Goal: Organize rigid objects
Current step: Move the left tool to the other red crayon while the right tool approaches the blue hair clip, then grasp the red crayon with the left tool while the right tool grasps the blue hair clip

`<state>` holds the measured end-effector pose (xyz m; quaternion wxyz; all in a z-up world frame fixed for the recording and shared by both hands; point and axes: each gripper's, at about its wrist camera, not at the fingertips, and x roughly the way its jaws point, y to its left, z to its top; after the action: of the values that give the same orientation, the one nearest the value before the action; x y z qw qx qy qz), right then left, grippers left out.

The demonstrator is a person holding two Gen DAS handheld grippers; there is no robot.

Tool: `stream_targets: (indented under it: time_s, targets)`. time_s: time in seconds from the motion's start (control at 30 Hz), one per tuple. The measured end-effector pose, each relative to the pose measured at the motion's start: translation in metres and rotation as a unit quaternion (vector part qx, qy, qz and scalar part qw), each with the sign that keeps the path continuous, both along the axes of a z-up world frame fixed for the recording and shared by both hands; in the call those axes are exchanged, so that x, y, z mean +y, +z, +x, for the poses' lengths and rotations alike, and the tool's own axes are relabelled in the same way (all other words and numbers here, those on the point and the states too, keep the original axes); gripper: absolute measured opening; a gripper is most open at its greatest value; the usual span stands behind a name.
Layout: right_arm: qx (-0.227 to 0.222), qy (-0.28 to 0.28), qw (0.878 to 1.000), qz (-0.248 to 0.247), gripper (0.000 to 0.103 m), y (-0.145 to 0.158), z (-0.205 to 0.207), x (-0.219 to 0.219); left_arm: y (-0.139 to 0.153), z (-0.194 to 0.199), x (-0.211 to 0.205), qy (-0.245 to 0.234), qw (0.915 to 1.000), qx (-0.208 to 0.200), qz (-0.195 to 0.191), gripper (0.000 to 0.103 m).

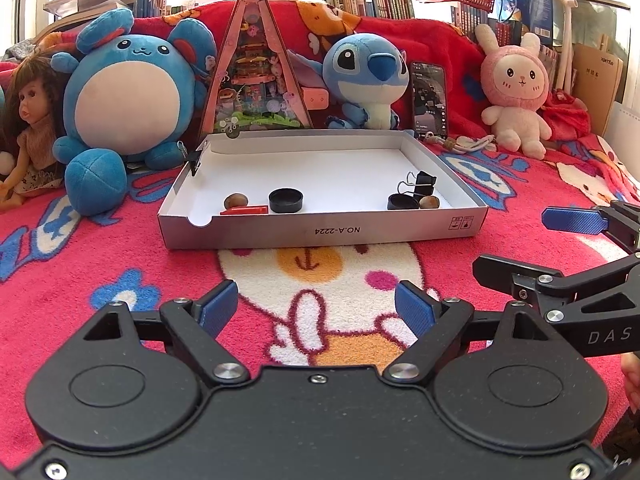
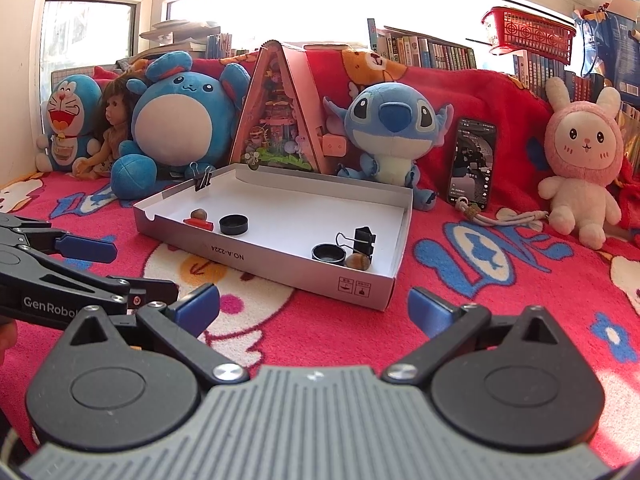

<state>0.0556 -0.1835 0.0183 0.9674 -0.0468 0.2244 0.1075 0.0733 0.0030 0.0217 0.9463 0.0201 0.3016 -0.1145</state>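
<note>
My left claw (image 1: 316,306) and right claw (image 2: 314,306) are both wide and empty (the right at its widest). In the shallow box (image 1: 320,232) lie two nuts, two black caps (image 1: 285,200), a binder clip (image 1: 424,184), a red piece; sorting seems not yet begun.

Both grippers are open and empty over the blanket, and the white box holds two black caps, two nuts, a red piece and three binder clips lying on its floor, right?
Nearly. Only one binder clip sits on the floor of the box; the second clip is clamped on its far left wall, and I see no third. The right wrist view shows it. The rest holds.
</note>
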Motion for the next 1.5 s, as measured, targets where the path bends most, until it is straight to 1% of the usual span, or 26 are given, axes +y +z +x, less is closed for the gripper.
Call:
stream_targets:
  time_s: [0.23,0.47,0.7,0.9,1.13,1.23,1.3,1.33,1.4,1.5]
  targets:
    - [0.004,0.002,1.000,-0.005,0.103,-0.008,-0.006,0.001,-0.007,-0.008,0.004,0.009,0.9999,0.007,0.001,0.085]
    - [0.010,0.007,1.000,-0.021,0.103,-0.017,-0.017,0.004,-0.014,-0.018,0.010,0.020,0.9997,0.014,0.001,0.085]
    - [0.023,0.018,0.999,-0.032,0.103,-0.029,-0.029,0.002,-0.021,-0.029,0.017,0.029,0.9993,0.024,0.007,0.085]
    - [0.010,0.034,0.998,-0.058,0.103,-0.031,-0.037,0.002,-0.019,-0.041,0.021,0.034,0.9991,0.024,0.005,0.085]
    - [0.005,0.032,0.998,-0.062,0.103,-0.027,-0.039,-0.009,-0.015,-0.051,0.026,0.038,0.9989,0.026,0.001,0.084]
    - [0.010,0.031,0.998,-0.061,0.103,-0.026,-0.042,-0.013,-0.015,-0.052,0.028,0.036,0.9987,0.035,-0.006,0.077]
    - [0.017,0.042,0.998,-0.050,0.102,-0.026,-0.047,-0.014,-0.016,-0.051,0.029,0.036,0.9984,0.041,-0.011,0.072]
    - [0.020,0.050,0.998,-0.041,0.101,-0.026,-0.049,-0.013,-0.016,-0.051,0.029,0.036,0.9983,0.044,-0.013,0.070]
    - [0.026,0.066,0.997,-0.027,0.097,-0.026,-0.055,-0.009,-0.017,-0.050,0.028,0.034,0.9982,0.047,-0.016,0.063]
    - [0.027,0.081,0.996,-0.030,0.087,-0.027,-0.060,0.000,-0.018,-0.049,0.025,0.032,0.9982,0.048,-0.017,0.058]
